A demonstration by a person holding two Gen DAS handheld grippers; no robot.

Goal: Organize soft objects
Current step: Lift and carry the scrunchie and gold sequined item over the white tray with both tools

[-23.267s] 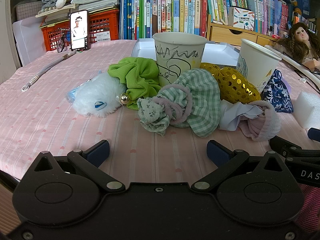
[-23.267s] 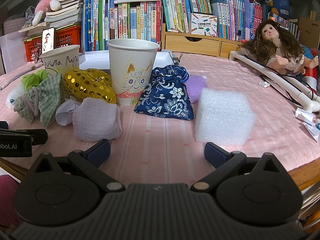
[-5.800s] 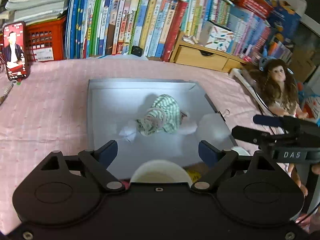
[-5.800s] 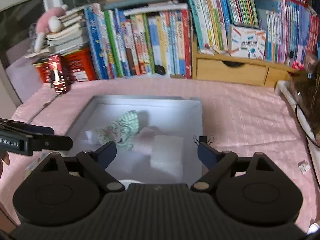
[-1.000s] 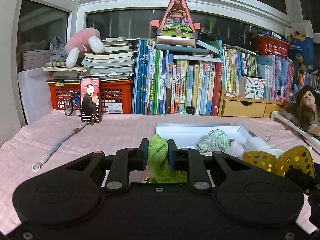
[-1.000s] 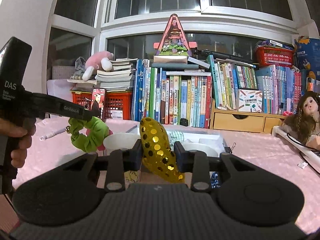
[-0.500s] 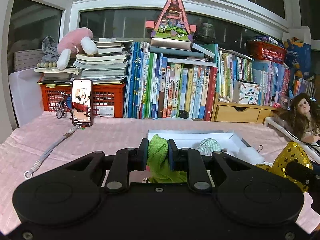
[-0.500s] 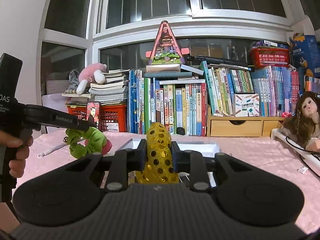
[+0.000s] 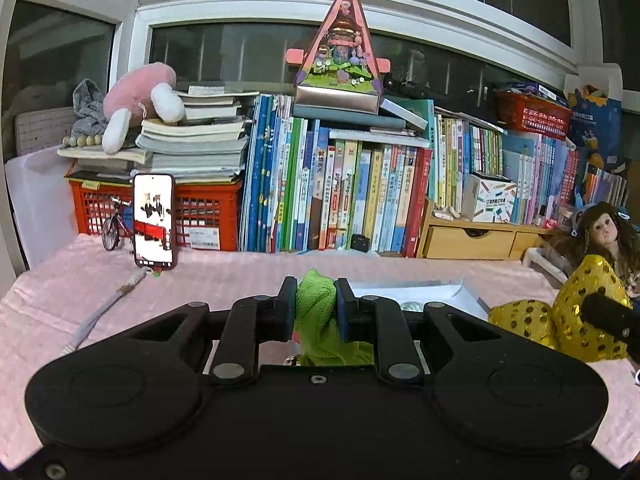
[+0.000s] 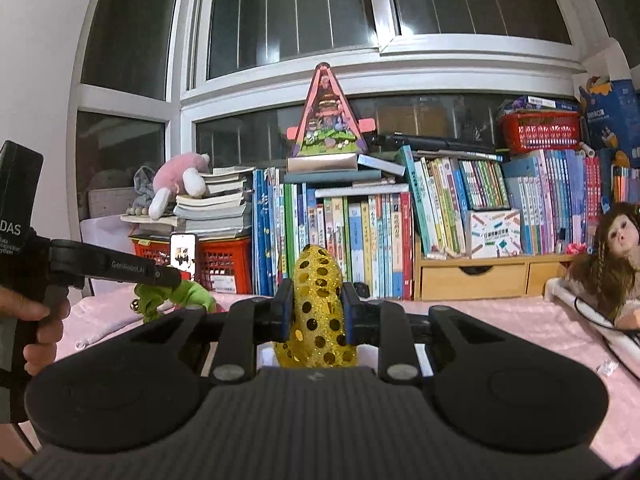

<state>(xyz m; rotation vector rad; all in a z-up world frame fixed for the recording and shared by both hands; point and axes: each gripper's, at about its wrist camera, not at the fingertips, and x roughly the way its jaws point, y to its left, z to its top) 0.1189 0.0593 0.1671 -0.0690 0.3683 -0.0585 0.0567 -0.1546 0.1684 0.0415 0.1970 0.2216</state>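
My left gripper (image 9: 316, 310) is shut on a green scrunchie (image 9: 318, 320) with a small bell, held up above the pink table. In the right wrist view the same green scrunchie (image 10: 176, 296) hangs from the left gripper at the left. My right gripper (image 10: 316, 312) is shut on a gold sequin scrunchie (image 10: 318, 312), also lifted; that gold scrunchie (image 9: 560, 320) shows at the right of the left wrist view. The white box (image 9: 440, 292) lies just beyond the left gripper, mostly hidden behind it.
A row of books (image 9: 360, 200) and a red crate (image 9: 200, 216) line the back of the table. A phone (image 9: 154, 220) stands at the left with a cord (image 9: 100, 312) beside it. A doll (image 10: 612, 264) and white tube sit at the right.
Both grippers have risen with their scrunchies; the table and white box have dropped lower in both views. The gold scrunchie has turned more upright in the right gripper.
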